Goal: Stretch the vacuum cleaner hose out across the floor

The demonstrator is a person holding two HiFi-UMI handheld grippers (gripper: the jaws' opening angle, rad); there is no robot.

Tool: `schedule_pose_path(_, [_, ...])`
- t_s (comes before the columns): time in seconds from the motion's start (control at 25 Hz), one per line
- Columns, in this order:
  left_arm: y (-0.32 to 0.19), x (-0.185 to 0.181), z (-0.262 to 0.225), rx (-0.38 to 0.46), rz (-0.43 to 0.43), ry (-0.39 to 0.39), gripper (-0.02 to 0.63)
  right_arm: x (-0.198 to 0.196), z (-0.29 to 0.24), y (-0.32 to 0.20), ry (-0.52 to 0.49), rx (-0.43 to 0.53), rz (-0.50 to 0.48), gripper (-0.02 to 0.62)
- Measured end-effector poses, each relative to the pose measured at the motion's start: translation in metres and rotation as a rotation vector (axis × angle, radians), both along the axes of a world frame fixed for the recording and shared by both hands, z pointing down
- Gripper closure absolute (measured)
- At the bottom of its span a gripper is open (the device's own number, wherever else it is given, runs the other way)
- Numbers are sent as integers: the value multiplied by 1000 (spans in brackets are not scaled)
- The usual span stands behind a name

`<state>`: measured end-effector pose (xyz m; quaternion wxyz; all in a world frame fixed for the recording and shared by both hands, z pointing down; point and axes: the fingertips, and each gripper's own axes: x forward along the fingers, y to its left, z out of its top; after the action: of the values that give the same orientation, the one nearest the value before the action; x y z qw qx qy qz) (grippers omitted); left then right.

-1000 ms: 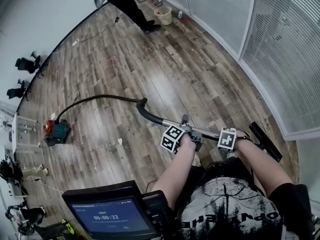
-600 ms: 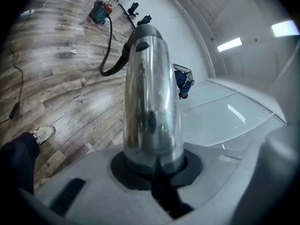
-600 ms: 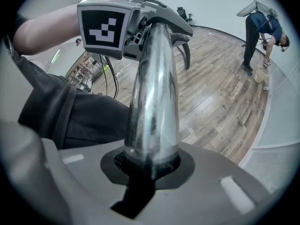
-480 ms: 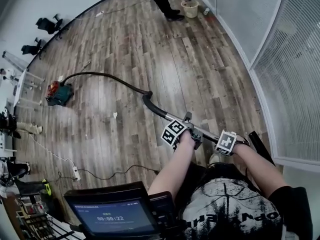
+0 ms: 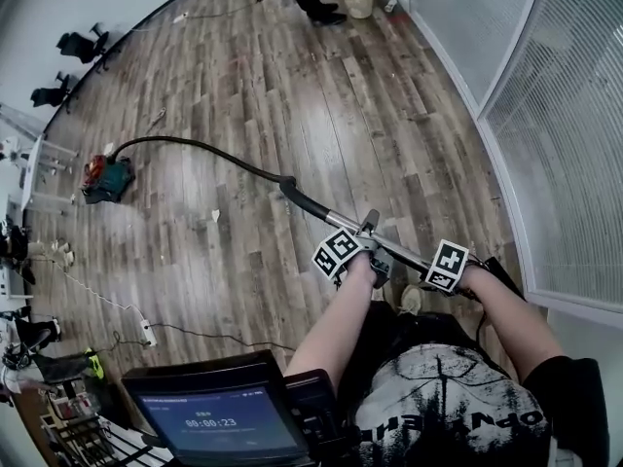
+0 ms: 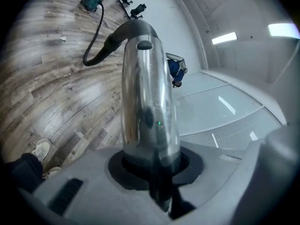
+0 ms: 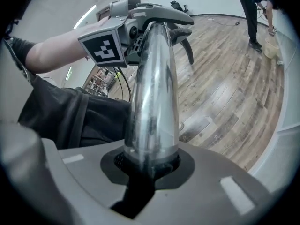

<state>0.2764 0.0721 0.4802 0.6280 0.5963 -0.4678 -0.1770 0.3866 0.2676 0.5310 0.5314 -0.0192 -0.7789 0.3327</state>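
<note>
Head view: both tongs are clasping the wand (image 5: 341,220).
Left tongs (image 6: 154,158) are gripping the steel wand farther along, their jaws having just been easing apart slightly with the wand between them. Right tongs (image 7: 150,161) are clenching it nearer the person. From the wand's far end the hose (image 5: 209,151) is curving left across the floor (image 5: 292,86) to the vacuum (image 5: 107,178).

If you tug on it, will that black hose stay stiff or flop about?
Probably floppy: the black hose lies in a loose curve on the floor. The metal tube it joins looks rigid, and perhaps slippery.
</note>
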Motion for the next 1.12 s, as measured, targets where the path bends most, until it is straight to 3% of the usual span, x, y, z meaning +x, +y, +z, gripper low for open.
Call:
schedule_pose_path(0.12, [-10,2,4,-12,10,26,545,1,5,-11,24,24,6,522])
schedule_pose_path(0.28, [-26,5,4,12,42,21,548,1,18,-35,94,128,30,529])
schedule_pose_path(0.36, [-29,8,7,19,52,8,549,-1,27,-48,129,231,51,529])
schedule_pose_path(0.52, [-30,4,11,20,51,14,549,11,34,-75,296,491,51,535])
schedule_pose_path(0.76, [-24,25,14,-8,98,15,548,24,32,-61,303,454,87,540])
schedule_pose_path(1.12, [-9,55,16,-71,83,15,548,57,23,-42,293,384,58,540])
